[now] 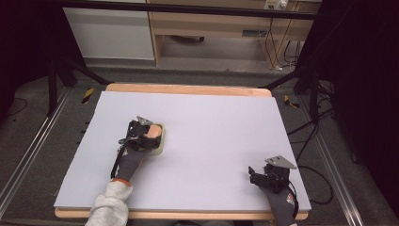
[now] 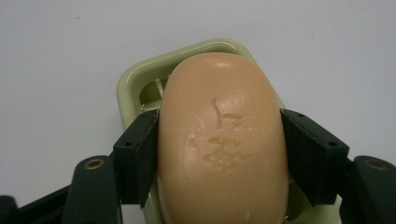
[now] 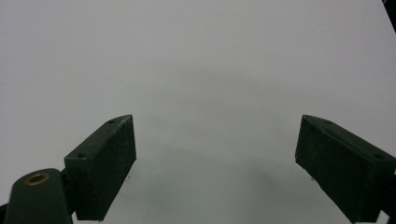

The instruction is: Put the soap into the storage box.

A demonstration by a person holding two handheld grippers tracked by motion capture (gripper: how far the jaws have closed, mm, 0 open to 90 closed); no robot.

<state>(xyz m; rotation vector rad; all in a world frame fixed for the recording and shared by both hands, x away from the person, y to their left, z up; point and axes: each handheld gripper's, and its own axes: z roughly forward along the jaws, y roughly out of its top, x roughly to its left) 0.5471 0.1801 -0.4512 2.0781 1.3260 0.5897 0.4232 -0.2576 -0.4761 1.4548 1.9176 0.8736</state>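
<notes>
Nearest the lens, the left gripper [image 2: 219, 158] clamps the peach soap bar [image 2: 222, 140] across its narrow waist directly over the pale-green soap dish [image 2: 135, 81], at nine o'clock on the tabletop [image 1: 221, 122], presumably for seating or lifting it, while the right gripper [image 1: 263, 176] idles spread apart at five o'clock.

left gripper [image 2: 219, 156] jaws clamp peach soap [image 2: 222, 140] (scuffed top) over pale-green dish [image 2: 135, 79].

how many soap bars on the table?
1. The soap bar sits over the pale green soap dish, clamped between the left gripper's jaws, on the table's left half. No others visible.
</notes>
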